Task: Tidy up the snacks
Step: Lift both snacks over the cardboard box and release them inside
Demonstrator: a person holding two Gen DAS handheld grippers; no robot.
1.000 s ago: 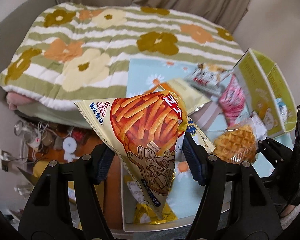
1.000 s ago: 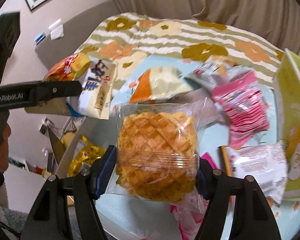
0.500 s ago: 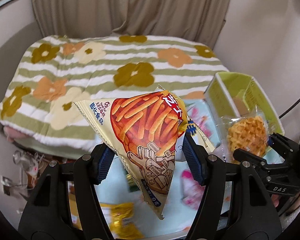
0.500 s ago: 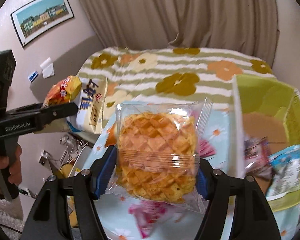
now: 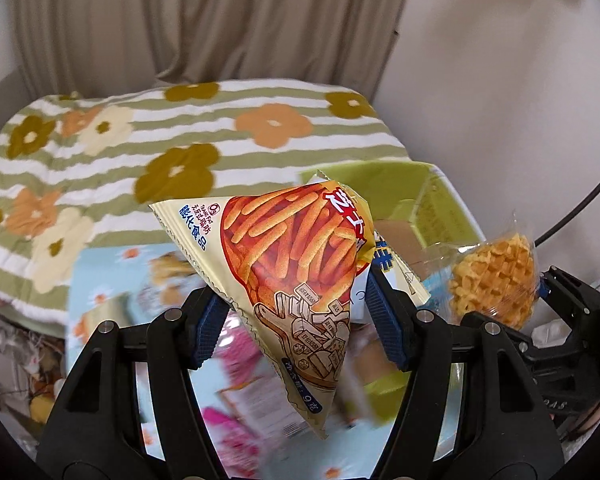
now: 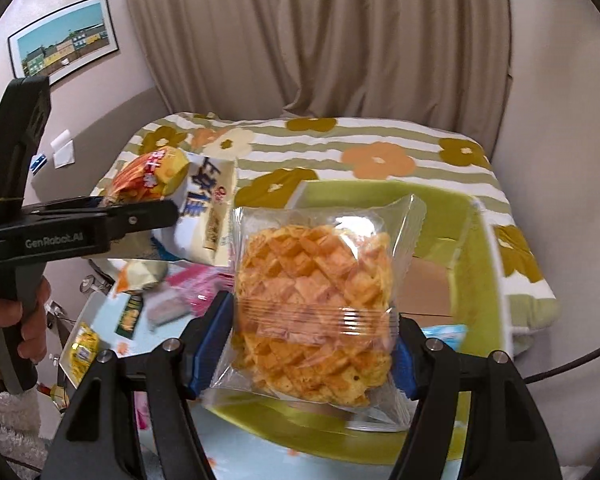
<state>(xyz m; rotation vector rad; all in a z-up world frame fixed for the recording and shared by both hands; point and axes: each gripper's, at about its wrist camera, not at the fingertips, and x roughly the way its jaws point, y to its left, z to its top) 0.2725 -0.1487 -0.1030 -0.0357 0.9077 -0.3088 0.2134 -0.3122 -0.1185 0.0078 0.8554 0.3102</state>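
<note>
Blue rubber pads are pressing both sides of a clear-wrapped waffle (image 6: 314,312): the right gripper (image 6: 314,354) is clamped on it, holding it in the air above the near part of the green box (image 6: 480,264). The film is creasing at the pinch line, so the waffle is risking a crack if the squeeze is tightening.

Left gripper (image 5: 296,320) is clenched on a triangular cream-and-orange stick-snack bag (image 5: 292,248), with a second white-and-blue packet (image 5: 388,258) caught behind it. That packet is sitting only partly in the grip and is likely to be slipping out short of the box.

Both loads are hanging near each other, so the packs are risking a collision over the box mouth.

Below, loose snacks are lying blurred on the pale blue floral cloth (image 5: 100,280), beside a striped flower-print blanket (image 5: 180,132).
</note>
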